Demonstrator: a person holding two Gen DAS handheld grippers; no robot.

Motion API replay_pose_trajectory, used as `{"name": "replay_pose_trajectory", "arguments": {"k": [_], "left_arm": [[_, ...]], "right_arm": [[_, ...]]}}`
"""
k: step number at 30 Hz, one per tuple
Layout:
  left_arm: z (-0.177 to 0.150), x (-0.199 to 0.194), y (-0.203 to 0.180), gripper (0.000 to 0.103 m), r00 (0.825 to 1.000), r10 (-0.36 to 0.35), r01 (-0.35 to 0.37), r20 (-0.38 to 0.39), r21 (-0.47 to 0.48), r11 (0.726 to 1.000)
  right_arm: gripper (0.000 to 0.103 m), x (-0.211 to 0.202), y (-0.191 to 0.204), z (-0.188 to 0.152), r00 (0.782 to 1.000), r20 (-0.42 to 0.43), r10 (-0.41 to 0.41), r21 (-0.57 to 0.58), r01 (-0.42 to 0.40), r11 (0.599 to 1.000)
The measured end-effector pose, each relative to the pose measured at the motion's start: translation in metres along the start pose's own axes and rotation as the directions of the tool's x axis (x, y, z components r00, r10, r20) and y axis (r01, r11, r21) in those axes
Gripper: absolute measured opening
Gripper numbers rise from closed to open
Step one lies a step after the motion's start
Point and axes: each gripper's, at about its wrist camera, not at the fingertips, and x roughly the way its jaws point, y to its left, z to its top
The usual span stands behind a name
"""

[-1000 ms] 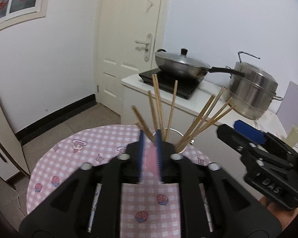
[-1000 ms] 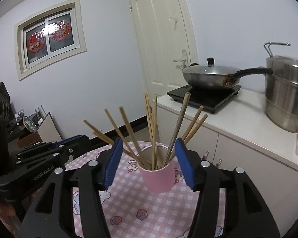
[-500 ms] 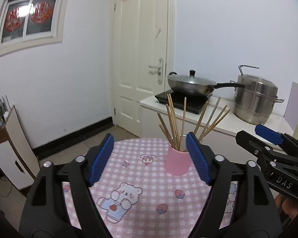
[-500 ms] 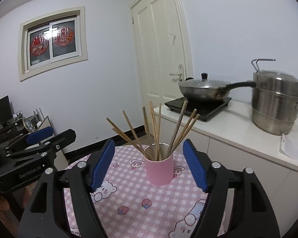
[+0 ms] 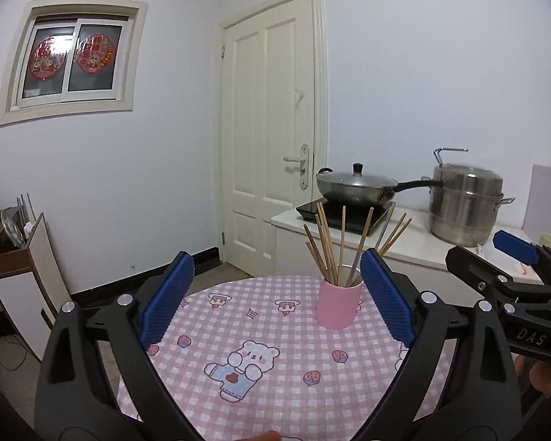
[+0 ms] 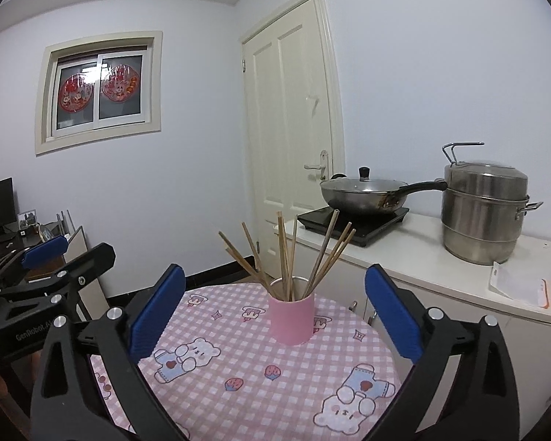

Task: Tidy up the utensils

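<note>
A pink cup (image 5: 337, 307) (image 6: 292, 321) stands upright on the round table's pink checked cloth (image 5: 260, 334) (image 6: 238, 352). Several wooden chopsticks (image 5: 339, 246) (image 6: 286, 253) fan out of it. My left gripper (image 5: 276, 259) hangs short of the cup, its jaws opening wide with nothing between them. Opening just as wide, my right gripper (image 6: 275, 272) also holds nothing, and the cup stands beyond its tips. Each gripper shows in the other's view: the right gripper (image 5: 492, 253) at the right edge, the left gripper (image 6: 73, 253) at the left edge.
Behind the table runs a white counter (image 6: 415, 257) with a lidded wok (image 6: 363, 194) on a black hob and a tall steel steamer pot (image 6: 485, 213). A cream door (image 5: 272, 147) is beyond. A low cabinet (image 5: 22, 279) stands at the left wall.
Both grippers have drawn back from the cup, which now looks smaller and farther off. Both pairs of jaws have spread from narrow to wide.
</note>
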Motion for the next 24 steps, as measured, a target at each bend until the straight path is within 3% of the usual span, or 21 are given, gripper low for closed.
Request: {"name": "replay_pose_trajectory", "arguments": {"k": [14, 24], "left_arm": [[-0.014, -0.037, 0.008, 0.094, 0.997, -0.004, 0.005, 0.073, -0.018, 1.000], [-0.015, -0.047, 0.002, 0.094, 0.995, -0.014, 0.015, 0.100, -0.009, 1.000]], "right_arm": [[0.095, -0.040, 0.019, -0.009, 0.993, 0.102, -0.058, -0.036, 0.062, 0.997], [0.095, -0.047, 0.018, -0.009, 0.988, 0.138, -0.076, -0.038, 0.082, 0.996]]}}
